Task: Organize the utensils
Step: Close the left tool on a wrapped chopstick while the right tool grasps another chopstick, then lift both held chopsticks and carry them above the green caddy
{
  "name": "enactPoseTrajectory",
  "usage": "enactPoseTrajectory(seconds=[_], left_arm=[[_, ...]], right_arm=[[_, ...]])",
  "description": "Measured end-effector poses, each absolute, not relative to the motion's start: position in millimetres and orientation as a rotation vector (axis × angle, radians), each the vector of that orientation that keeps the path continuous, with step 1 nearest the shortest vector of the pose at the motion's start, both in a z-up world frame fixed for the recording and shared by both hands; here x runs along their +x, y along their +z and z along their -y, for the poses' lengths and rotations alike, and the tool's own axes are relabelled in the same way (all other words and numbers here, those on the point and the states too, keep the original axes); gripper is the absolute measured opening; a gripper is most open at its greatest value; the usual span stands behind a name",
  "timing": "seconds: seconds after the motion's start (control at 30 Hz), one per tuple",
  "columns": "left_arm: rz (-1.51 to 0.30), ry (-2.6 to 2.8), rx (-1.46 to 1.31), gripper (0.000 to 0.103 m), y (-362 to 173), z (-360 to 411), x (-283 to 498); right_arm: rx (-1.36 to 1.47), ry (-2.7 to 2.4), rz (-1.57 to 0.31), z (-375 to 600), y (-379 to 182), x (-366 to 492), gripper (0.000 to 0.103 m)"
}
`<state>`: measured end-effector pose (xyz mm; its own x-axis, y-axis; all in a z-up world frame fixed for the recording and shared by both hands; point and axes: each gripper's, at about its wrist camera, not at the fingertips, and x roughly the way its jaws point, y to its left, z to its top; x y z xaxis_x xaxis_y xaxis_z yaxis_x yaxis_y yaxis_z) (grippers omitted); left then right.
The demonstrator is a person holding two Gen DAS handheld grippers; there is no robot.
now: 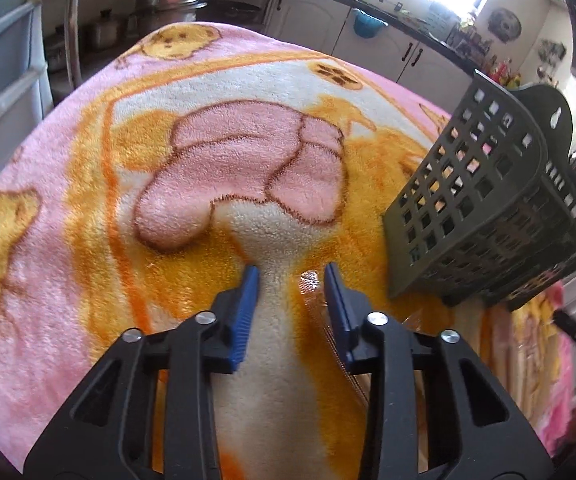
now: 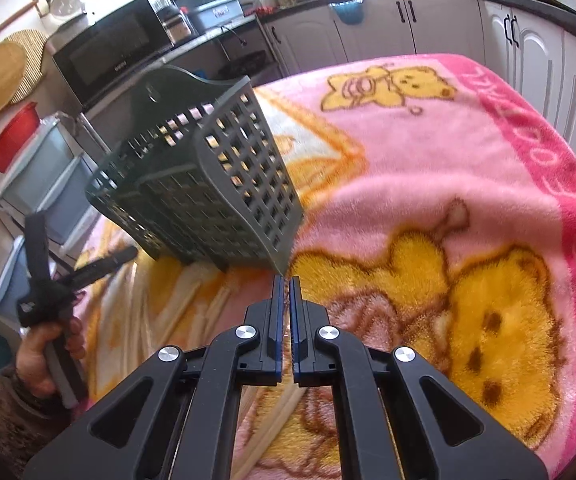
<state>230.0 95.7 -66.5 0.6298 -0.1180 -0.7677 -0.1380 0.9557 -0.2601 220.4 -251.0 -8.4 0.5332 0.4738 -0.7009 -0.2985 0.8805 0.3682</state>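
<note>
A dark green perforated plastic utensil basket [image 2: 203, 184] stands tilted on a pink and yellow bear-print fleece blanket [image 2: 428, 184] that covers the table, its open mouth facing up and away toward the far kitchen cabinets. The right gripper [image 2: 285, 282] hovers just near of the basket's lowest corner with its blue-padded jaws drawn almost together; whether anything is pinched between them cannot be told. Pale, slender chopstick-like sticks [image 2: 271, 420] lie on the blanket beneath this gripper, their long axis running near to far, roughly in line with the fingers. The left gripper [image 1: 292, 276] hangs with its jaws spread apart and empty, the basket [image 1: 484, 208] to its right, and a clear plastic wrapper [image 1: 312, 284] lying just beside its right finger. In the right wrist view the left gripper [image 2: 83, 268] appears at the left, held in the left hand [image 2: 47, 360]. The right gripper is judged nearer to the basket and the sticks. Open blanket extends far and right; the table edge falls away to the left beyond the basket.
</note>
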Motion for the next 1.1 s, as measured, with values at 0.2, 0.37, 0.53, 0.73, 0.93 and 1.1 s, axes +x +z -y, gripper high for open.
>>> enactPoseTrajectory(seconds=[0.2,0.37,0.53,0.73,0.93,1.1], left_arm=[[-0.902,-0.017,-0.317,0.011,-68,-106,223],[-0.922,-0.079,-0.432,0.004,-69,-124,217],[-0.873,-0.155,-0.480,0.003,-51,-128,200],[-0.750,-0.220,-0.463,0.003,-3,-120,177],[-0.618,-0.286,-0.441,0.003,50,-107,158],[-0.535,-0.346,-0.403,0.003,82,-90,143]], right_arm=[[0.217,0.491,-0.858,248,9,212,0.003],[0.202,0.516,-0.816,243,26,203,0.003],[0.187,0.545,-0.771,238,43,194,0.002],[0.166,0.574,-0.719,230,64,183,0.002],[0.138,0.598,-0.651,225,87,168,0.001],[0.119,0.615,-0.602,222,104,158,0.001]])
